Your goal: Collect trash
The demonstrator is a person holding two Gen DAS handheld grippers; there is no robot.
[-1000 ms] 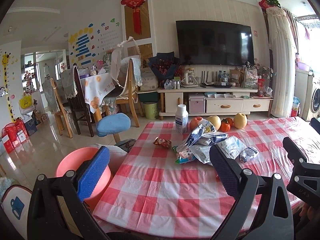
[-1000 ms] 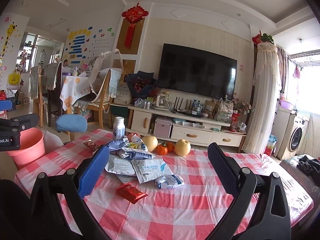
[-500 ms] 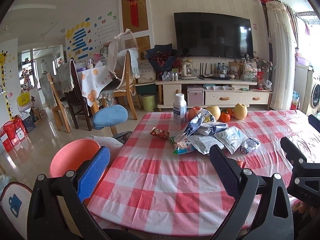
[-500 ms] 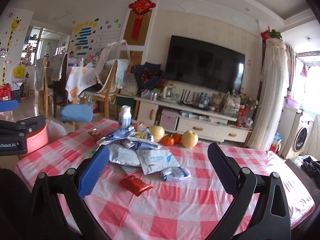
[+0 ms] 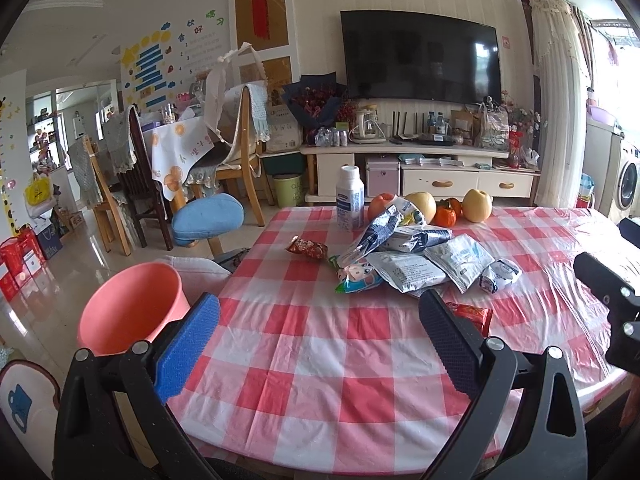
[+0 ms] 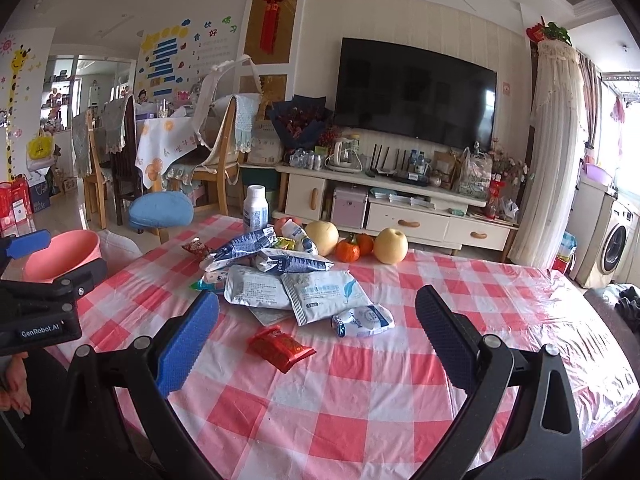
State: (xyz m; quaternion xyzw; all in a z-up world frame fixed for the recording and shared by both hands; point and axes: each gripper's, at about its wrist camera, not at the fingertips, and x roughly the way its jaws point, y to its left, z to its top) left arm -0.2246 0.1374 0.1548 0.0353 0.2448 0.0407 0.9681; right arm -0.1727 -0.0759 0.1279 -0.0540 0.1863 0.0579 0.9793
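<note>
A heap of white and blue empty packets [image 5: 404,256] [image 6: 280,280] lies on the red-checked tablecloth [image 5: 320,352] [image 6: 360,400]. A red wrapper [image 6: 280,347] [image 5: 470,314] lies nearest the front. Another red wrapper [image 5: 306,246] [image 6: 195,248] lies at the far left of the heap. A pink bucket [image 5: 130,308] [image 6: 60,254] stands on the floor left of the table. My left gripper [image 5: 316,344] is open and empty above the table's near edge. My right gripper [image 6: 316,340] is open and empty, just short of the near red wrapper.
A white bottle [image 5: 350,202] [image 6: 255,207], apples, pears and oranges [image 5: 446,210] [image 6: 352,242] stand behind the heap. A blue stool [image 5: 208,220] and wooden chairs [image 5: 236,148] stand left of the table. A TV cabinet [image 5: 420,168] lines the far wall.
Both grippers have moved forward and tilted down toward the table; the heap and the red wrapper sit closer in view. Both stay open.
</note>
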